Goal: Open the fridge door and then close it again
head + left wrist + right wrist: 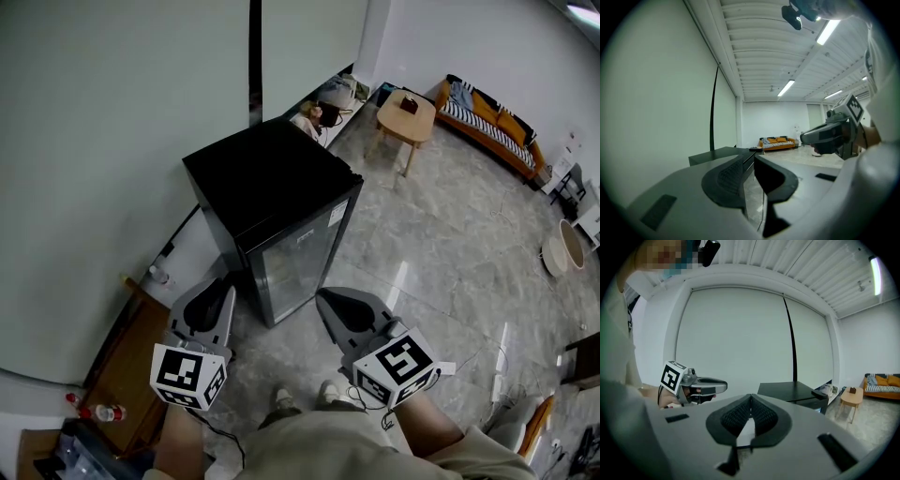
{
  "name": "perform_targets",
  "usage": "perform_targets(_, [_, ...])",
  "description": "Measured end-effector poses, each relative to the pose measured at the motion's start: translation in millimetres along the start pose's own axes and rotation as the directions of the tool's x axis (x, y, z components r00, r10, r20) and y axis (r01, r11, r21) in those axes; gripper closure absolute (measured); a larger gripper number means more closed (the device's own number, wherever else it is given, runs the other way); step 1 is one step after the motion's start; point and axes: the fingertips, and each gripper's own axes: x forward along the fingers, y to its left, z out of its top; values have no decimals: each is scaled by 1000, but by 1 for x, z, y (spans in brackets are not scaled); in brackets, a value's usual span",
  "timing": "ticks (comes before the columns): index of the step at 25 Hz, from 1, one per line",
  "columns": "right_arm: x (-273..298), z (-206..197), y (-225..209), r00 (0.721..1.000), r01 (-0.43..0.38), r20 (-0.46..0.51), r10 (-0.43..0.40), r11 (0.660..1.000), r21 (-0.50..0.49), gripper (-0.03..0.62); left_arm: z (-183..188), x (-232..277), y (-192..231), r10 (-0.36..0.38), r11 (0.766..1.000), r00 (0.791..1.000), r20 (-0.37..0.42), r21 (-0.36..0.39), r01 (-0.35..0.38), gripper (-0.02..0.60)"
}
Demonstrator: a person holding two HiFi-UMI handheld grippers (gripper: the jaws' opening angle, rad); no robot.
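Ahead of me: glossy grey marble-tile floor (450, 234), plain pale wall (94, 141), light wooden coffee table (406, 117), orange sofa with striped cushions (487, 122).

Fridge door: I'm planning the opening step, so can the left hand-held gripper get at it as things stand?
Probably yes: the left hand-held gripper hangs close to the near edge of the shut fridge door, not touching, with only floor between.

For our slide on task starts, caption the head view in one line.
Left gripper and right gripper point at a small black fridge, its glass door closed.
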Motion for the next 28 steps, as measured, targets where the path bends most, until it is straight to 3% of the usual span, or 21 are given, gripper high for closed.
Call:
perform_targets(2, [5, 2, -6, 1000, -5, -3, 5, 1000, -5, 597, 1, 10, 2, -9, 1000, 1000, -3, 0, 9, 492])
perform_targets(12, [40, 1, -29, 998, -56, -10, 56, 998, 3, 597, -10, 60, 8, -56, 998, 997, -56, 26, 58, 357])
perform_targets(19, [61, -9, -41, 995, -79, -62, 80, 997, 26, 597, -25, 91, 22, -53, 997, 992, -114, 53, 59, 348])
perform_targets(28, [81, -17, -54, 993, -88, -71, 91, 995, 44, 597, -54, 115, 34, -68, 997, 983, -170, 14, 71, 342])
